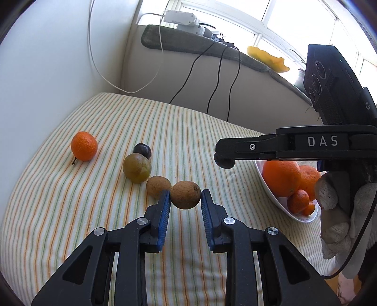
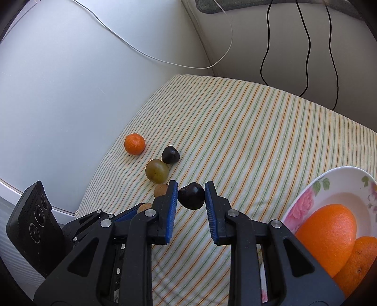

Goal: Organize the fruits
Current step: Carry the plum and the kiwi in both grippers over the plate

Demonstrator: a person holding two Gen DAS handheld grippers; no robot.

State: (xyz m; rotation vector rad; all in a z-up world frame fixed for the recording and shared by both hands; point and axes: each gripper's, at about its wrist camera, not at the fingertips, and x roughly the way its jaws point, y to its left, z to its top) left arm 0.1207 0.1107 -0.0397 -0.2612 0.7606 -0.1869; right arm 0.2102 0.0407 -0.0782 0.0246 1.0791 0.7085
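Note:
My left gripper (image 1: 185, 196) is shut on a brown kiwi (image 1: 185, 194) just above the striped cloth. A second kiwi (image 1: 158, 190), a green plum (image 1: 137, 171), a dark plum (image 1: 142, 150) and a mandarin (image 1: 84, 146) lie in a row to its left. My right gripper (image 2: 190, 194) is shut on a dark plum (image 2: 191, 195) held above the cloth. It shows from the side in the left wrist view (image 1: 223, 161). A white flowered bowl (image 2: 339, 186) with oranges (image 2: 327, 234) sits at the right.
The striped cloth (image 2: 247, 131) covers the table, which meets a white wall at left and back. Black and white cables (image 1: 212, 77) hang at the back wall. A sill above holds a power strip (image 1: 181, 17) and a yellow object (image 1: 268, 58).

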